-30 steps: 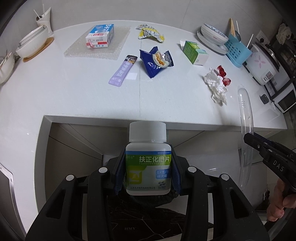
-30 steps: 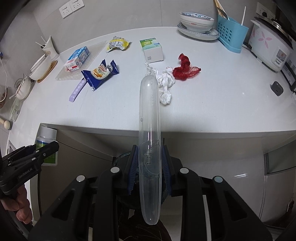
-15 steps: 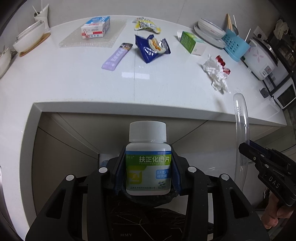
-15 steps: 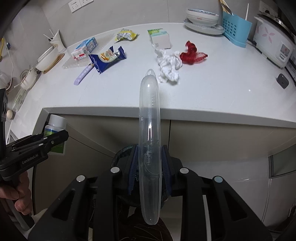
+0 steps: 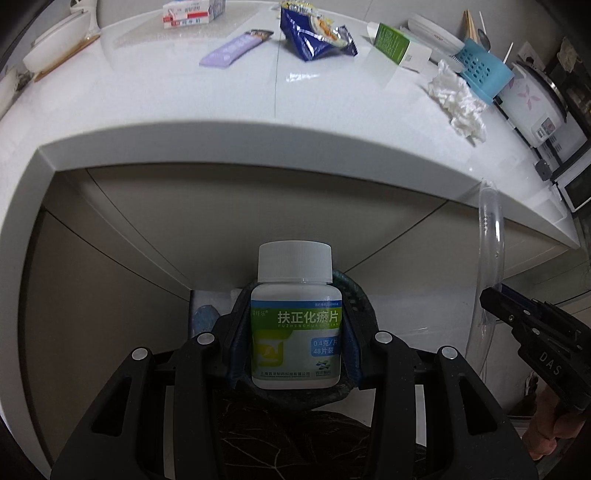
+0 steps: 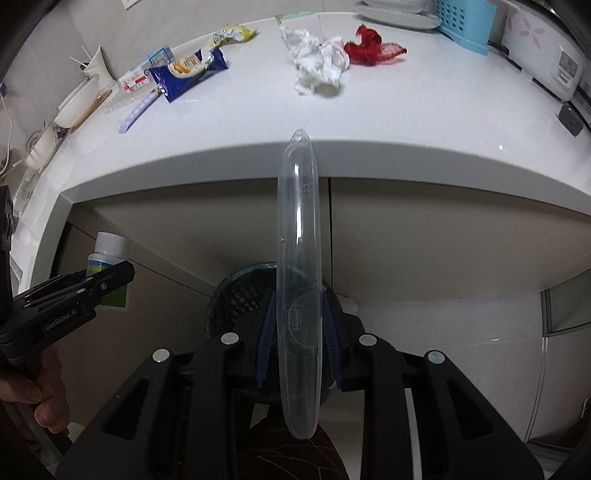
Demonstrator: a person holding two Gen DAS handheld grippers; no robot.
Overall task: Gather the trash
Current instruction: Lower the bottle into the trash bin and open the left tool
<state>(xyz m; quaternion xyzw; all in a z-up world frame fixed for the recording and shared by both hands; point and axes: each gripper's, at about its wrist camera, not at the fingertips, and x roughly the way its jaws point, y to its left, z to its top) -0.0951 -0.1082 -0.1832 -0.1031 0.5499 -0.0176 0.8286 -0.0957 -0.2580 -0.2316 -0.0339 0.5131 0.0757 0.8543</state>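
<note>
Both claws have dropped from table height to below the table's [image 5: 258, 140] near edge within the last second, so the cabinet fronts now fill the middle of each view and the littered top has receded to the far part. Judged from this descent, the carrying phase is ending and release into the bin is the step in hand.

Left claw [image 5: 295, 332]: clamped on the white pill bottle [image 5: 295, 321], which stands upright between the blue pads [image 5: 242, 332], cap pointing away from the camera. Directly behind and beneath the bottle lies the dark mesh waste basket [image 5: 354, 295], its rim just showing on either side of the claw.

Right claw [image 6: 298, 328]: clamped on the clear plastic case [image 6: 298, 258], a long, narrow shell gripped near its lower half, its looped tip reaching up toward the table edge. The basket [image 6: 236, 291] shows again here, close behind the claw.

Trash not yet collected, all well apart from both claws on the far tabletop: crumpled white tissue [image 6: 319, 66], red wrapper [image 6: 373, 50], blue snack bag [image 6: 186, 72], yellow packet [image 6: 232, 35], purple sachet [image 6: 138, 110], green-and-white carton [image 5: 397, 46].
</note>
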